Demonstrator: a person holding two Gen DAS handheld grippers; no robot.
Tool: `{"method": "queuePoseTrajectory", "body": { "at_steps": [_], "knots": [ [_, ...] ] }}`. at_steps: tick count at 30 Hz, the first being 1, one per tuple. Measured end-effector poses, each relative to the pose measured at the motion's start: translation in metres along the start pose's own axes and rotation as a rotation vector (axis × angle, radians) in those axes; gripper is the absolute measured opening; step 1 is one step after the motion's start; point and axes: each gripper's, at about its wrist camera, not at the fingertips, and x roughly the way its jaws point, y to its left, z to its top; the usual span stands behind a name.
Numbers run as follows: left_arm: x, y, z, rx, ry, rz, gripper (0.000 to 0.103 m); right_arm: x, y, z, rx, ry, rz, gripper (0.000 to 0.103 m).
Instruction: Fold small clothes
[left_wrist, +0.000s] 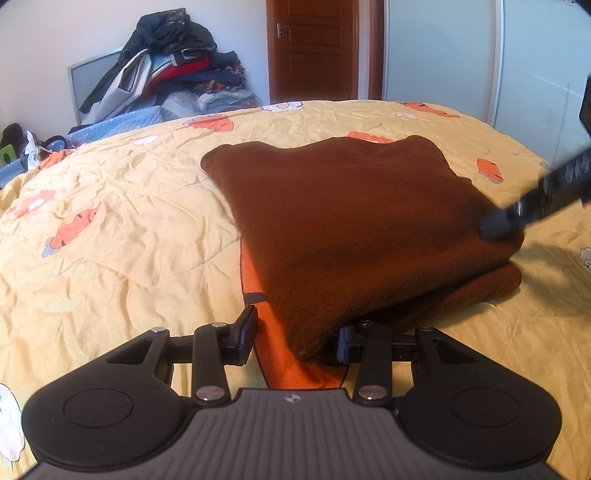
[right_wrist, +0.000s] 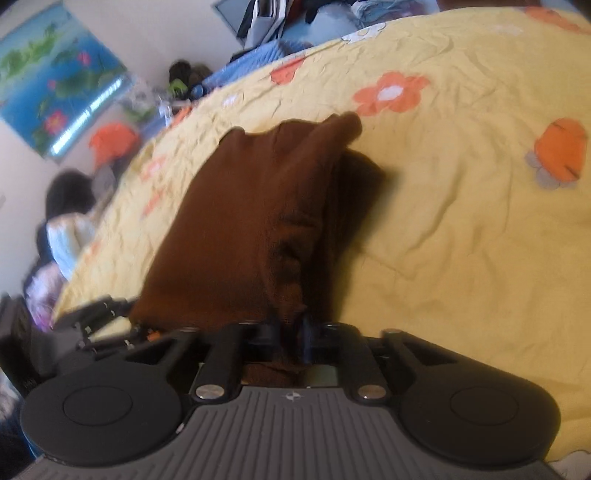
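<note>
The brown garment (left_wrist: 354, 221), soft, limp and light by appearance, lies part-folded on the yellow quilt (left_wrist: 110, 206); the right gripper (right_wrist: 291, 332) pinches its bunched edge, the left gripper (left_wrist: 295, 336) stands wide, best gripped at corners.

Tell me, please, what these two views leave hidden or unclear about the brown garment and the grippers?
- Left wrist view: one finger of the left gripper is under the brown garment, so its grip is unclear.
- Left wrist view: the orange fabric is mostly covered; whether lining or separate, unclear.
- Right wrist view: motion blur; the right gripper pinches a fold, layers uncountable.
</note>
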Motion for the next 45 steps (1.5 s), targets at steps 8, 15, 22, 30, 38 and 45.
{"method": "queuePoseTrajectory", "body": {
  "at_steps": [8, 15, 22, 30, 38, 45],
  "knots": [
    [0.002, -0.001, 0.001, -0.003, 0.004, 0.002, 0.040, 0.011, -0.018, 0.078, 0.166, -0.183, -0.002, 0.076],
    [0.002, 0.002, 0.000, -0.015, 0.005, -0.004, 0.040, 0.074, -0.008, 0.101, 0.062, -0.045, -0.102, 0.023],
    [-0.007, 0.011, 0.001, -0.076, 0.017, -0.053, 0.041, 0.039, -0.029, 0.076, 0.220, -0.143, -0.051, 0.055],
    [-0.005, 0.003, 0.000, -0.044, 0.007, -0.005, 0.041, -0.007, 0.006, -0.002, 0.090, -0.086, 0.077, 0.057],
    [-0.014, 0.013, 0.000, -0.110, -0.015, 0.000, 0.009, -0.006, 0.023, -0.013, -0.024, -0.051, 0.069, 0.012],
    [-0.021, 0.023, -0.006, -0.169, 0.023, -0.098, 0.014, -0.010, -0.001, -0.034, 0.101, -0.046, 0.078, 0.039]
  ]
}}
